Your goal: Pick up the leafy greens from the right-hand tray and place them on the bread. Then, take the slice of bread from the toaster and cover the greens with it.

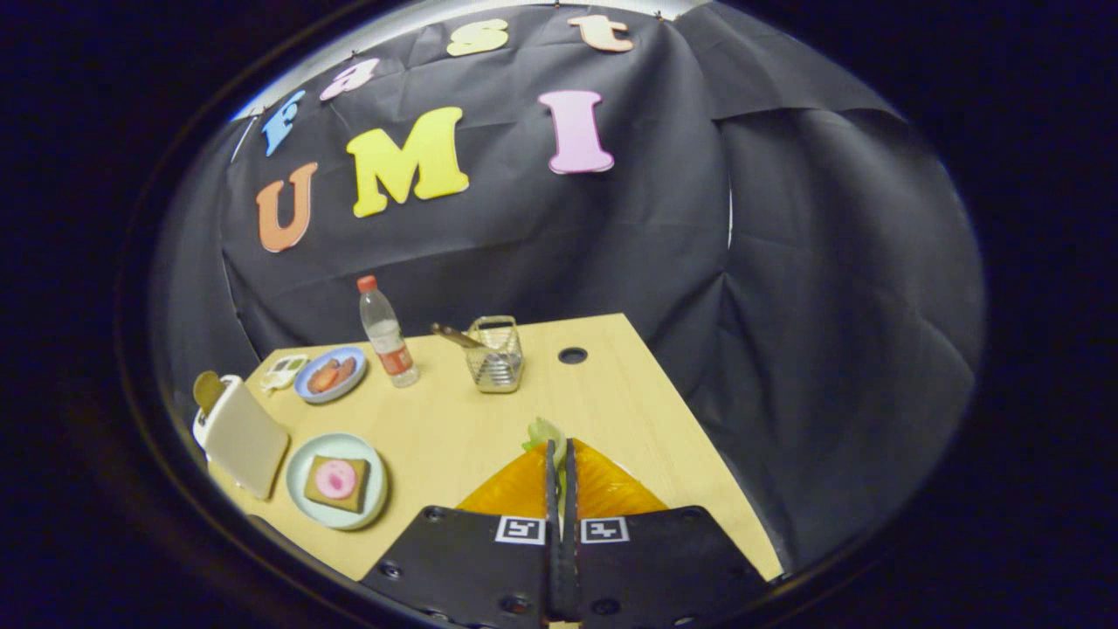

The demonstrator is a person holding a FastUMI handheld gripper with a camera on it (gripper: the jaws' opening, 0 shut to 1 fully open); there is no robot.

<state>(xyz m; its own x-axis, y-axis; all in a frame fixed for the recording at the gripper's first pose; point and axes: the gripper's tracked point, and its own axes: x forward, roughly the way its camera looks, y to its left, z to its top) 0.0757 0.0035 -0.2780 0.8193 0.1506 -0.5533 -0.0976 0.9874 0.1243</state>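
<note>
My gripper [560, 454] has its orange fingers pressed together on a pale green leafy piece [541, 432] that sticks out past the fingertips, above the wooden table [611, 393]. Well off to the left of the fingers, a light green plate [301, 480] carries a bread slice [358, 498] topped with a pink round slice [335, 479]. Left of that plate stands the white toaster [240, 437], with a brown bread slice [208, 389] poking up from its far end.
A blue plate [306, 389] with reddish food sits behind the toaster, a small white item [284, 371] beside it. A clear water bottle [386, 332] with a red cap and a wire basket [495, 354] holding a utensil stand mid-table. A round hole [572, 355] lies near the far edge.
</note>
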